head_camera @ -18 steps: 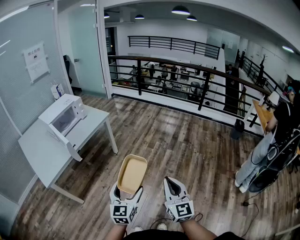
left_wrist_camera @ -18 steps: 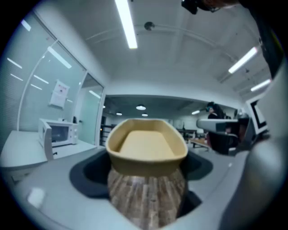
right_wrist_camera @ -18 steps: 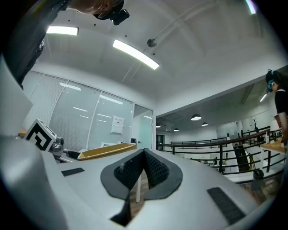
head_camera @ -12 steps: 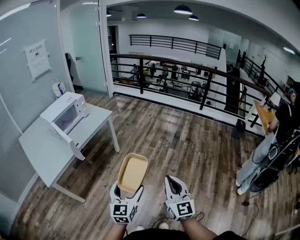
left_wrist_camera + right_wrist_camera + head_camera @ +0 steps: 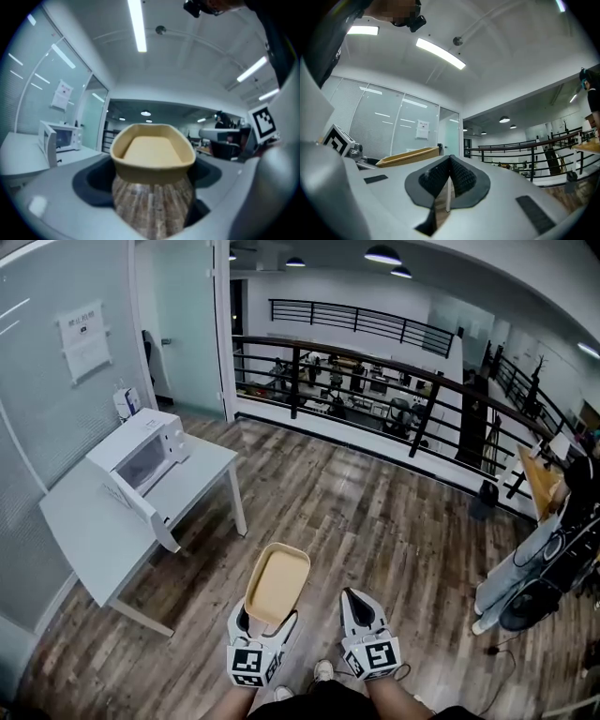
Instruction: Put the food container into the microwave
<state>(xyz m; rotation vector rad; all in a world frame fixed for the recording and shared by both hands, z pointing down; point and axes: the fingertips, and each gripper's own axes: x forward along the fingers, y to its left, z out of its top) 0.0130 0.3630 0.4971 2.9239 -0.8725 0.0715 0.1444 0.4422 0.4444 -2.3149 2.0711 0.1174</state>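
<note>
Head view: container (image 5: pixel 277 581) in left gripper (image 5: pixel 268 621)

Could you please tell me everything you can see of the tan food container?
The tan oblong food container has rounded corners, a raised rim and a flat inside, matte like plastic or moulded pulp. It is lidless and empty. The left gripper holds its near end between its jaws, roughly level, long side pointing forward, above the wooden floor. Nothing else touches it.
</note>
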